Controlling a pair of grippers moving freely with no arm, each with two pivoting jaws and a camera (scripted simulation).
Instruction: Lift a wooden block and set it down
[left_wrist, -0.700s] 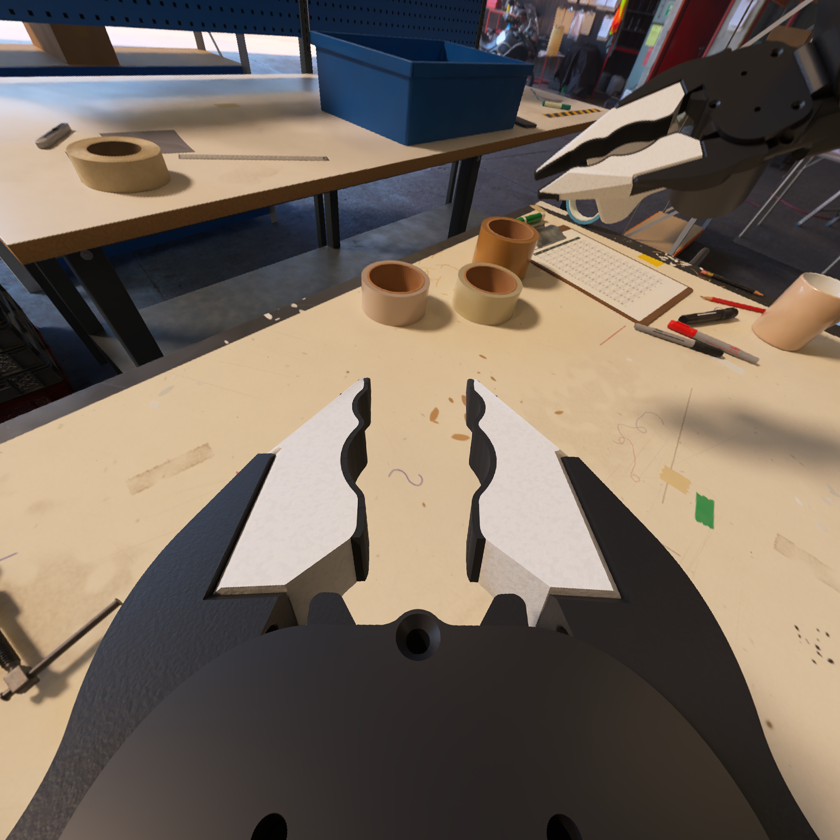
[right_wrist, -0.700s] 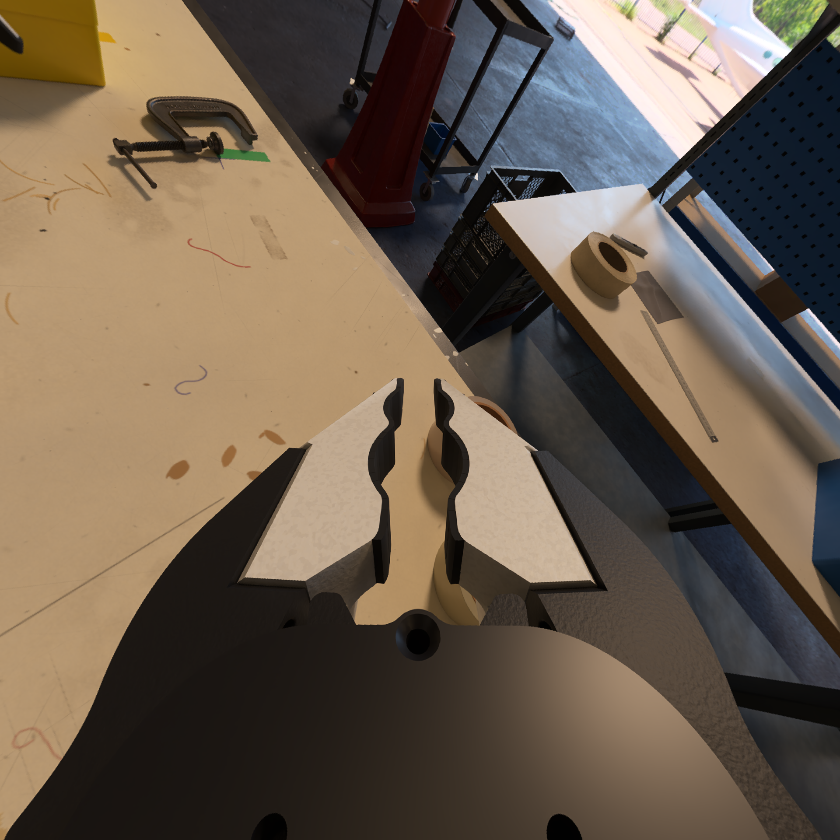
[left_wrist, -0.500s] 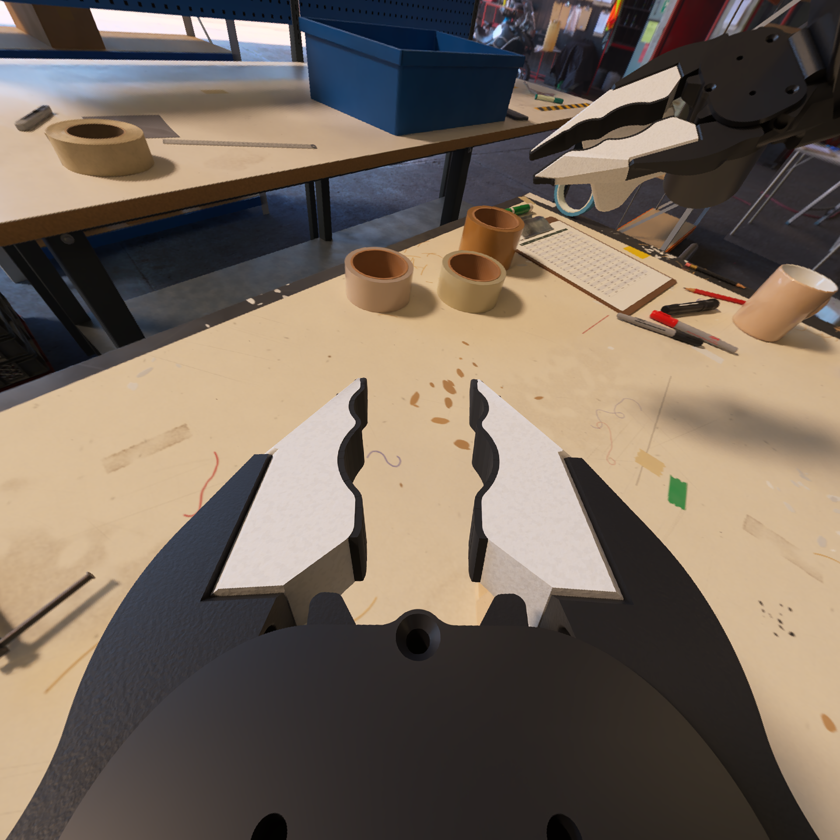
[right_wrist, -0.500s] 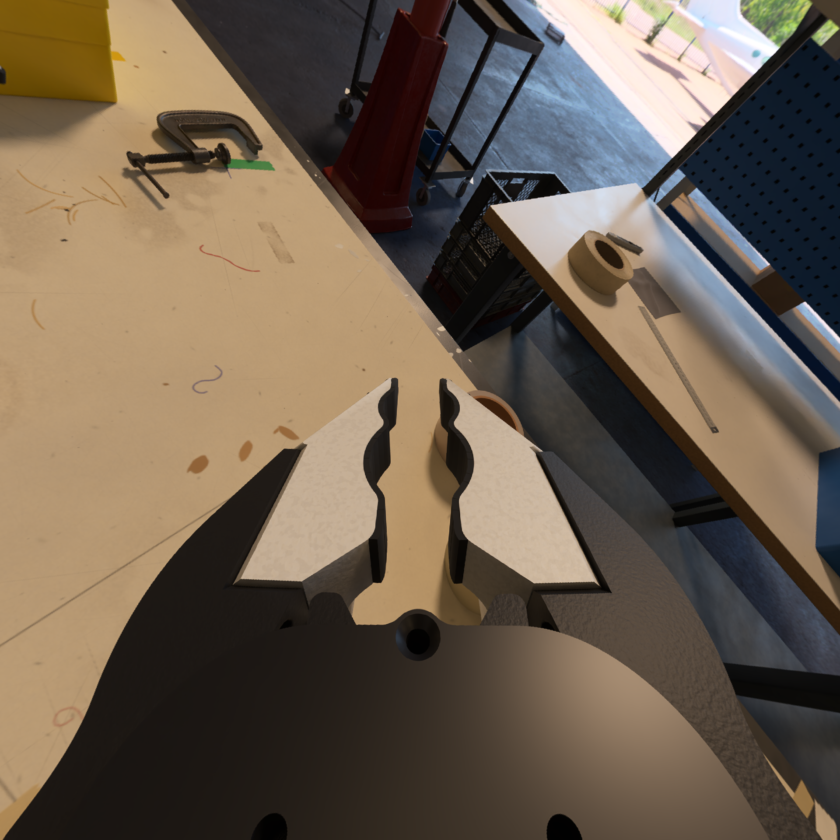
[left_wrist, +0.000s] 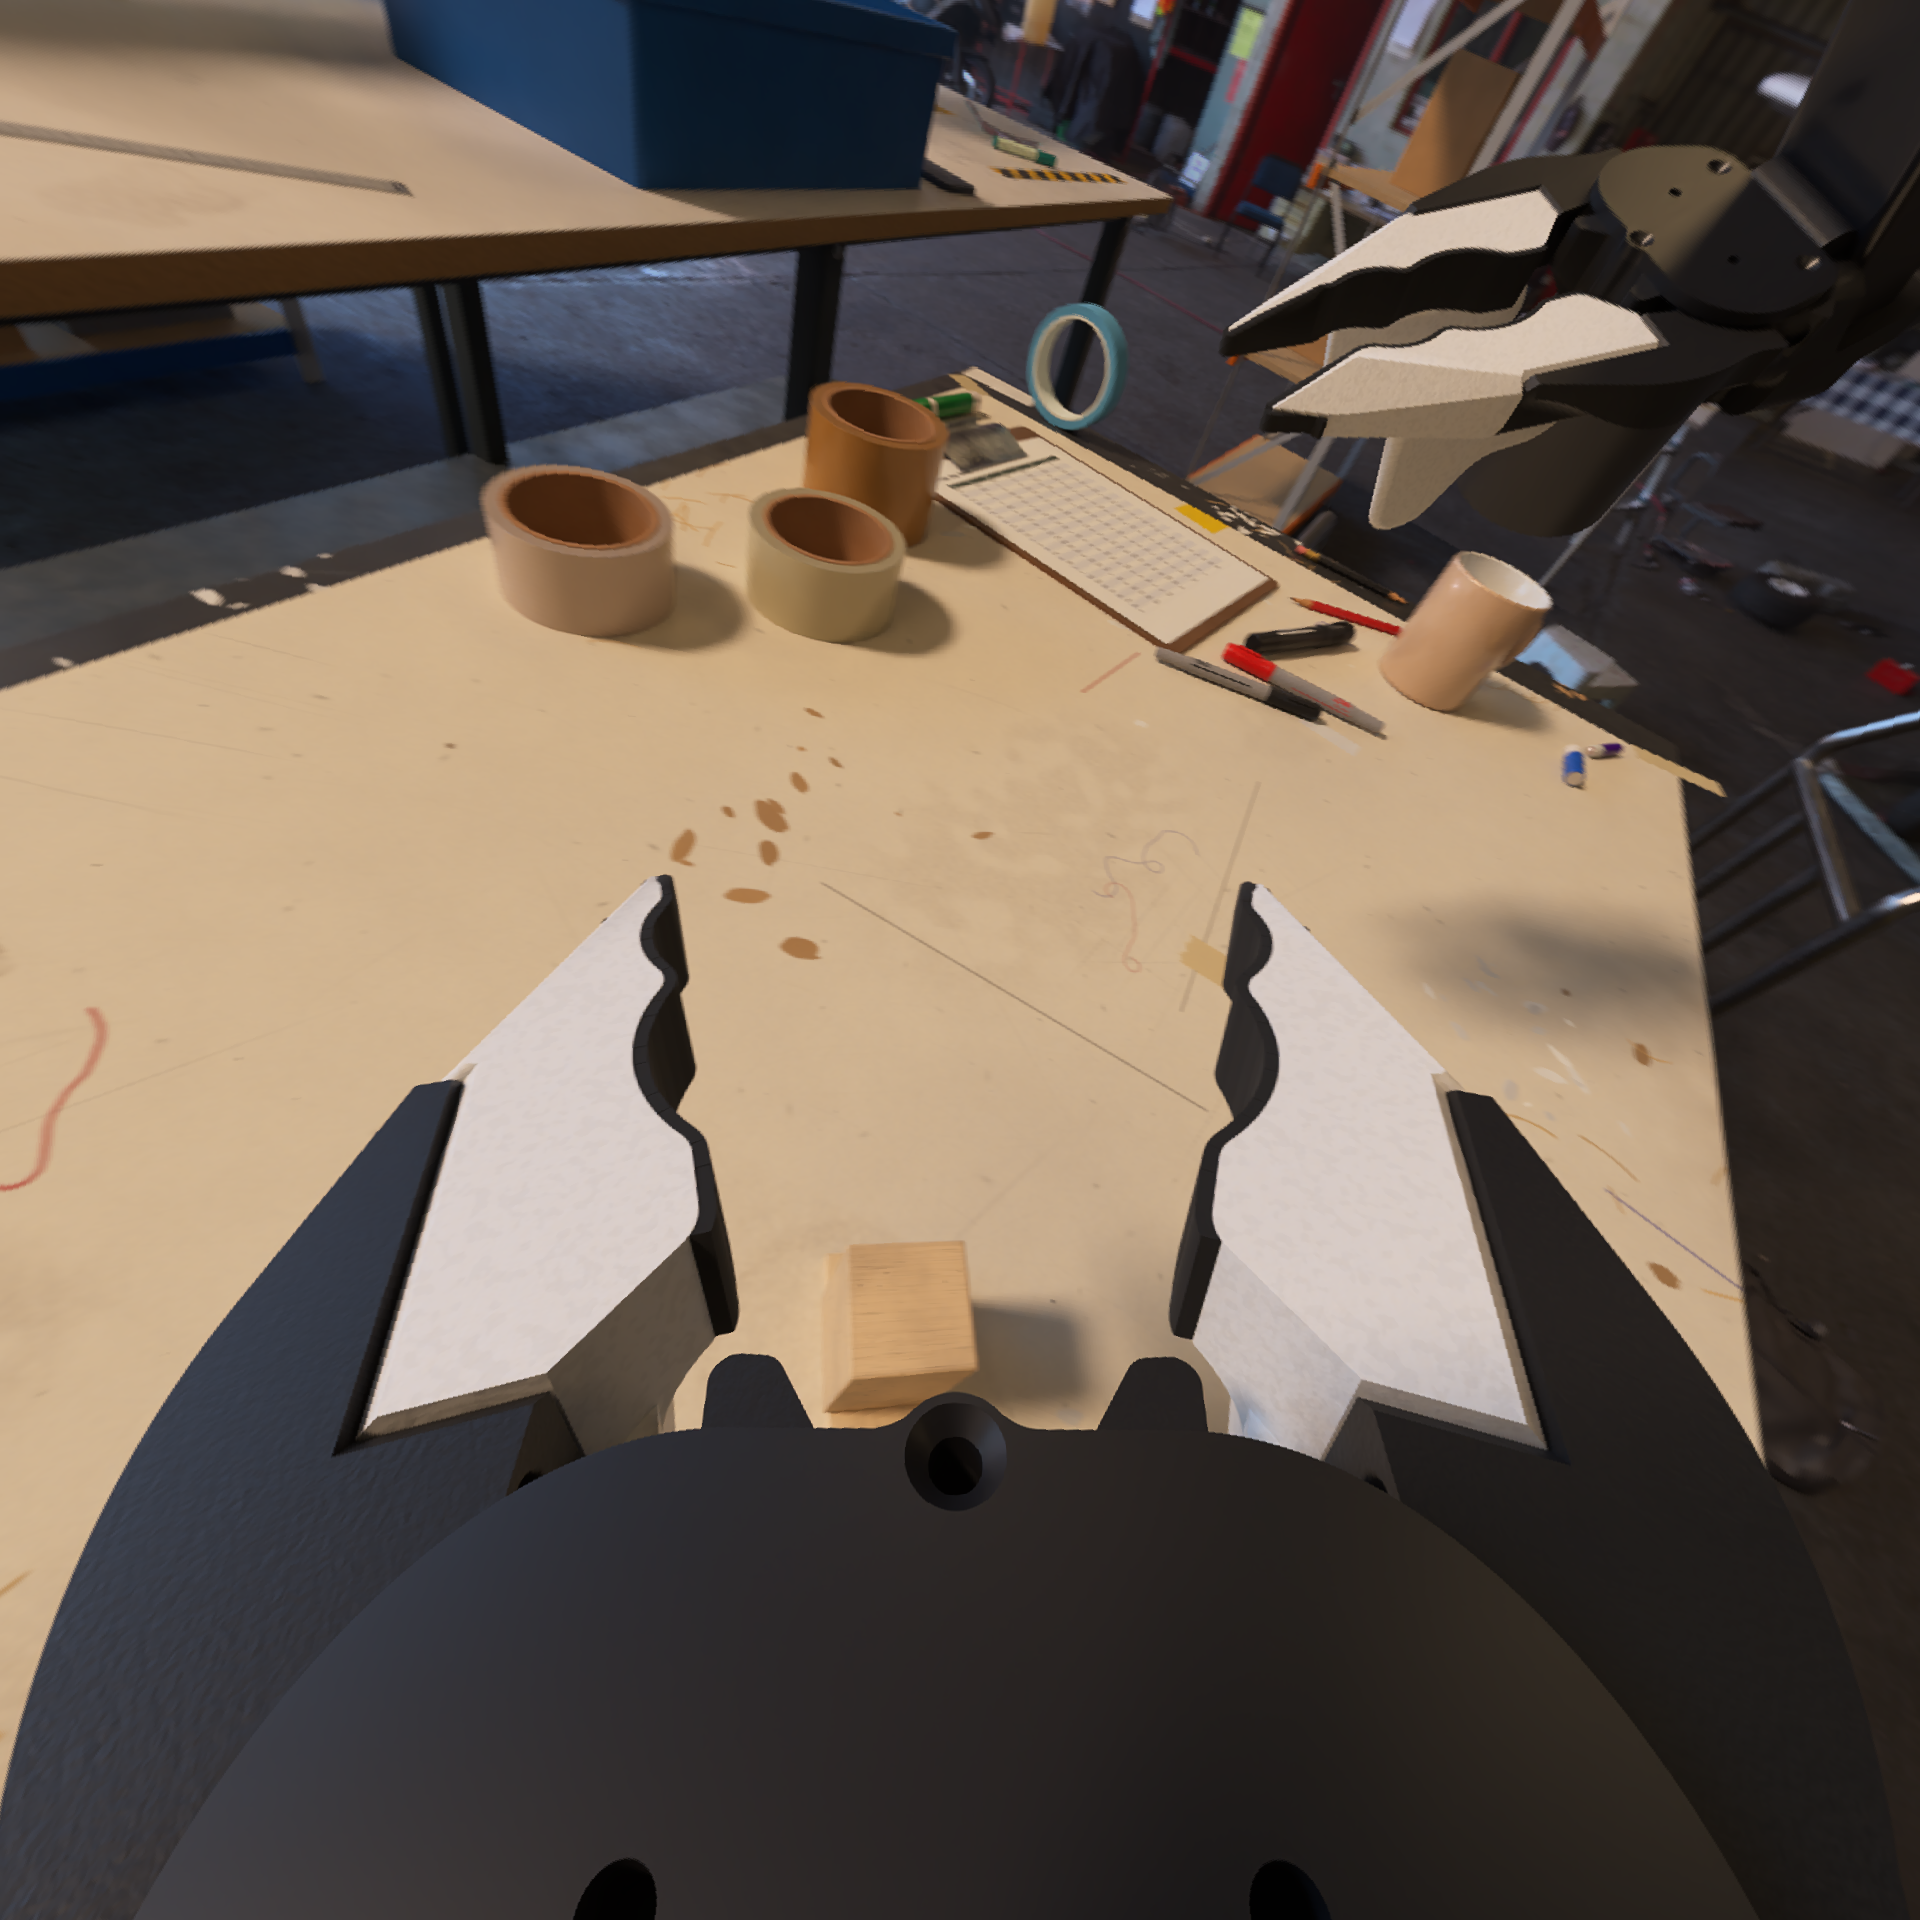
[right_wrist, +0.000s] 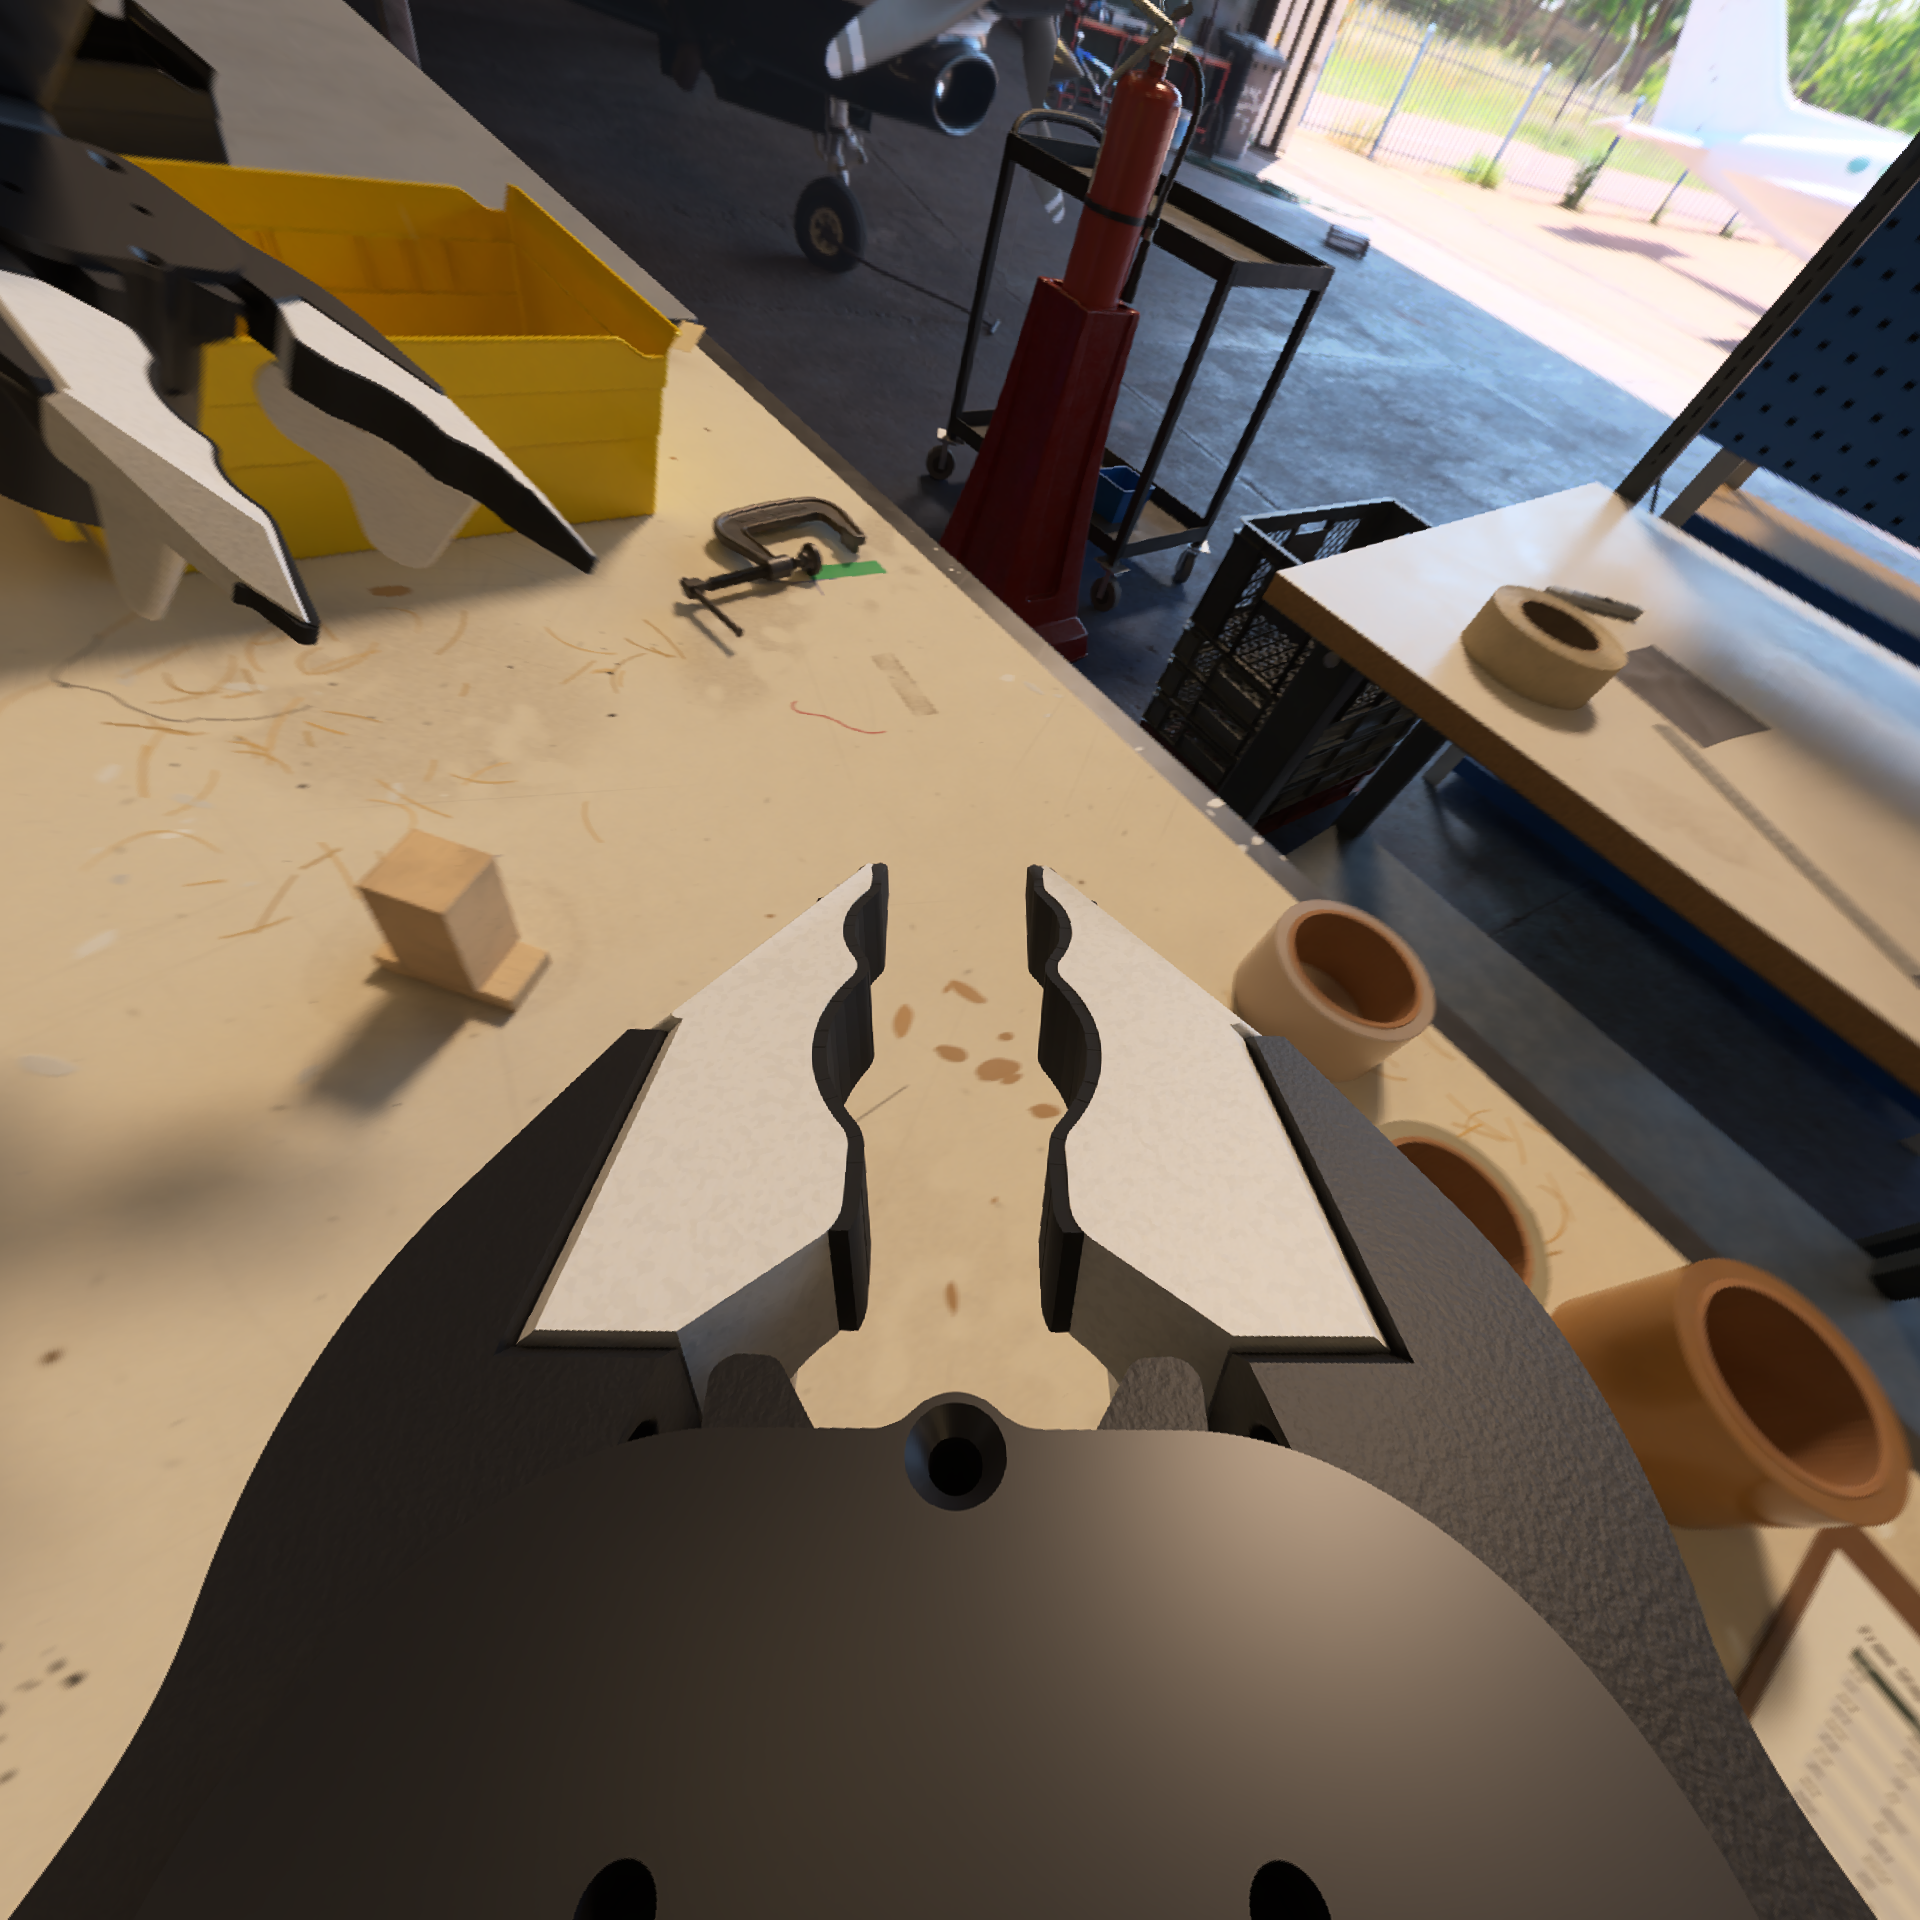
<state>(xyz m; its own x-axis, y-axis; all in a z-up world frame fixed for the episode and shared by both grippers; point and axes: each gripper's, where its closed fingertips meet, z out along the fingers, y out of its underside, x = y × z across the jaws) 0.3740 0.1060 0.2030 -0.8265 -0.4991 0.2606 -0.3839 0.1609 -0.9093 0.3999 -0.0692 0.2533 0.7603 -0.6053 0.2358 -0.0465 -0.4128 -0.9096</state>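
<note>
A small pale wooden block (left_wrist: 899, 1325) stands on the workbench, low between the bases of my left gripper's fingers. My left gripper (left_wrist: 956, 904) is open wide and empty, and it hovers above the block without touching it. In the right wrist view the block (right_wrist: 442, 914) stands left of centre on what looks like a thin flat wooden piece, with the left gripper (right_wrist: 442, 592) above and behind it. My right gripper (right_wrist: 956, 878) is partly open and empty, to the right of the block and apart from it. It also shows in the left wrist view (left_wrist: 1257, 384), raised at the upper right.
Three tape rolls (left_wrist: 582, 551) (left_wrist: 826, 566) (left_wrist: 873, 457) stand near the far table edge. A clipboard (left_wrist: 1112, 540), markers (left_wrist: 1299, 686), a mug (left_wrist: 1465, 644) and a blue tape ring (left_wrist: 1075, 364) lie to the right. A yellow bin (right_wrist: 468, 343) and a C-clamp (right_wrist: 774, 551) sit beyond the block.
My left gripper has opened much wider and drawn back, so the block now shows between its fingers. My right gripper has opened a little and swung to face the block and bin.
</note>
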